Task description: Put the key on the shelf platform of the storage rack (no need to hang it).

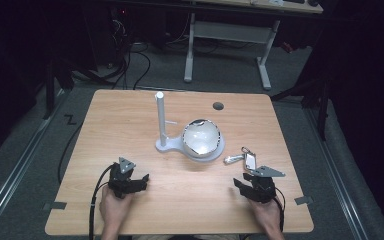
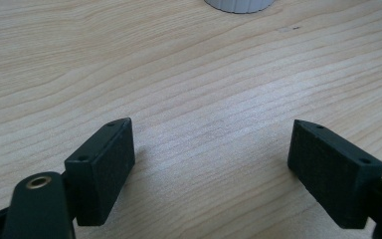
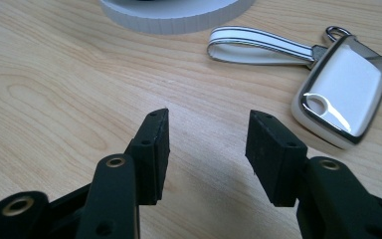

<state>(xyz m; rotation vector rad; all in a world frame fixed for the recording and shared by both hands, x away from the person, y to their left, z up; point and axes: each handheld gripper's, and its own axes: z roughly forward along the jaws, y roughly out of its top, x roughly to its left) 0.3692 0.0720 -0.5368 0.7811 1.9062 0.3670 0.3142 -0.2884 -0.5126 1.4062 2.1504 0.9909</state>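
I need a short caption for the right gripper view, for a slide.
Right gripper, jaws open and empty, over the wooden table near a white key fob with strap.

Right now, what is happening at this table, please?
A person sits at a wooden table with a two-jaw gripper in each hand. The right gripper has open, empty jaws and points toward a white key fob with a looped strap, which lies flat just ahead of it, untouched. The left gripper rests wide open over bare wood. Further back stands a white stand with an upright post, and a shiny bowl sits on its base.
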